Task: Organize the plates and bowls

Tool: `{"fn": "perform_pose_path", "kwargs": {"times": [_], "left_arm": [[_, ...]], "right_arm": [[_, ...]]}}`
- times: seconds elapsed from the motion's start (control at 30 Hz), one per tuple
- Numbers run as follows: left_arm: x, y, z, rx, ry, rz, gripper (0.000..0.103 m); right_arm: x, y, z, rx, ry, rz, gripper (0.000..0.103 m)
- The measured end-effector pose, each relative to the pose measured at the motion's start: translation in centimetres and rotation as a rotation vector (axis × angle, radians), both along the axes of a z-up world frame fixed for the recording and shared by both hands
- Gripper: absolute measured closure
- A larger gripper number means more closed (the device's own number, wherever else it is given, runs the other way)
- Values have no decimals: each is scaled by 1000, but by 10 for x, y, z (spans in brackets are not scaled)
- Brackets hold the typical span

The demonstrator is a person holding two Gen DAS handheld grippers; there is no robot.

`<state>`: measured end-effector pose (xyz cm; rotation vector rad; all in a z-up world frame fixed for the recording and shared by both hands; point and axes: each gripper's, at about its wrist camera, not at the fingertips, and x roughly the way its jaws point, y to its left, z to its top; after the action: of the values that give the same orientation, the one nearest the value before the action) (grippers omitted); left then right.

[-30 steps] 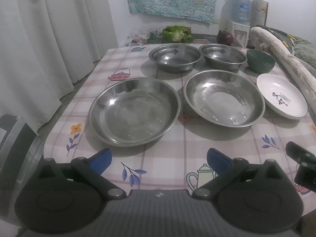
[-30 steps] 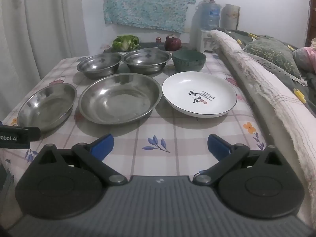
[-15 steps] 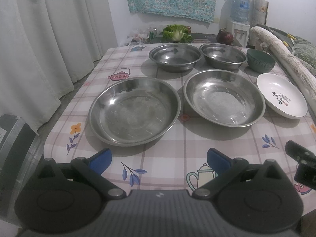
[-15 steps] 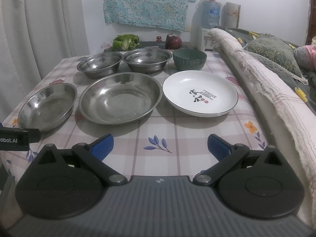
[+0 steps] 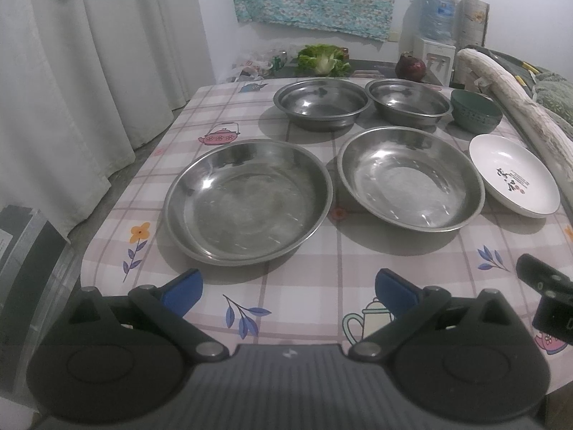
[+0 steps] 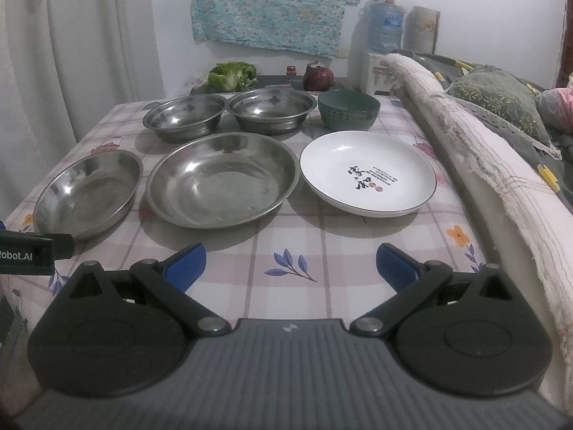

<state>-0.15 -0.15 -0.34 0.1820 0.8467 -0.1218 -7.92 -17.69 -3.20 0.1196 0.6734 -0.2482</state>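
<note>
Two wide steel plates lie in the near row: the left steel plate [image 5: 247, 200] [image 6: 87, 193] and the middle steel plate [image 5: 410, 177] [image 6: 222, 179]. A white plate [image 5: 514, 175] [image 6: 367, 175] with dark lettering lies to their right. Behind stand two steel bowls, one on the left [image 5: 322, 102] [image 6: 184, 116] and one on the right [image 5: 410, 100] [image 6: 272, 109], and a green bowl [image 5: 474, 111] [image 6: 349, 109]. My left gripper [image 5: 288, 288] is open and empty over the table's near edge, before the left plate. My right gripper [image 6: 290, 263] is open and empty before the white plate.
The table [image 5: 308, 286] has a checked cloth with teapot and flower prints. A curtain [image 5: 71, 89] hangs at the left. A cloth-covered sofa edge [image 6: 483, 165] runs along the table's right side. A cabbage [image 5: 322, 59], a dark round vegetable [image 5: 410, 66] and a water dispenser [image 5: 435, 36] stand behind.
Both grippers have drifted slightly, the right one rising and tilting a little so the dishes sit lower in view. Nothing on the table has moved.
</note>
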Motion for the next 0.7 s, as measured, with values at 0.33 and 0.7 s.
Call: {"fn": "perform_pose_path", "kwargs": {"times": [0.33, 0.7], "left_arm": [[1, 3, -1, -3, 4, 3, 0], [3, 7, -3, 1, 6, 9, 0]], "right_arm": [[2, 2, 1, 0, 4, 2, 1], [2, 3, 1, -1, 5, 3, 1]]}}
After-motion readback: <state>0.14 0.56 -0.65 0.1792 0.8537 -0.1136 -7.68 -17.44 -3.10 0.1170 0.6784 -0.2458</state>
